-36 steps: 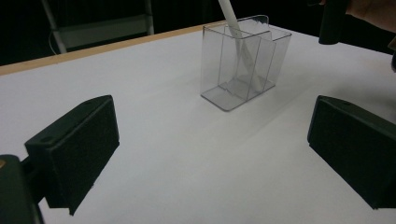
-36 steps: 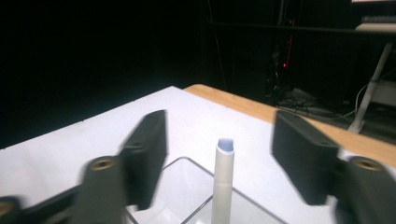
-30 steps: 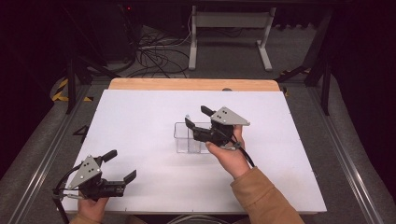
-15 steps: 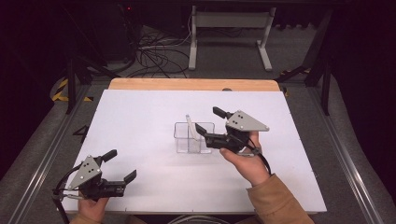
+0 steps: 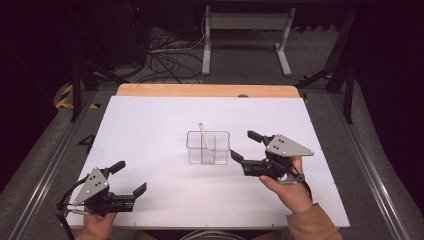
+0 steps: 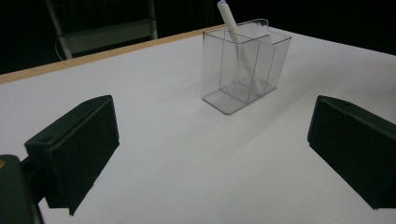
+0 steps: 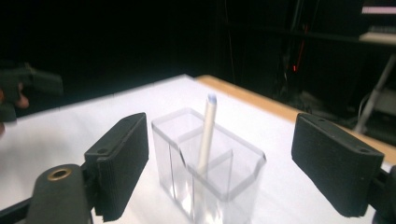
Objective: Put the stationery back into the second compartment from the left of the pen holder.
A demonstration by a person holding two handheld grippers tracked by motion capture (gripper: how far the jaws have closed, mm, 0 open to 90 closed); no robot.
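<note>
No brand, label or readable writing could be made out on any item. A clear plastic organizer [image 5: 208,147], divided into compartments, was seen standing upright near the middle of the white table [image 5: 150,130]. A white pen-like stick [image 5: 204,134] was seen leaning inside it, its tip rising above the rim; it appeared to rest in a rear compartment, though exactly which one could not be told. The right gripper [image 5: 243,148] was held just to the right of the organizer, its jaws spread wide and nothing grasped between them. In the right gripper view the organizer [image 7: 208,163] and the stick [image 7: 206,135] were framed between the two black jaws but ahead of them, untouched. The left gripper [image 5: 128,178] was held near the table's front left corner, well apart from the organizer, its jaws likewise wide open and empty. In the left gripper view the organizer [image 6: 245,65] was seen farther off across bare table, beyond the gap between the jaws, with the stick [image 6: 236,35] slanting up out of it.
</note>
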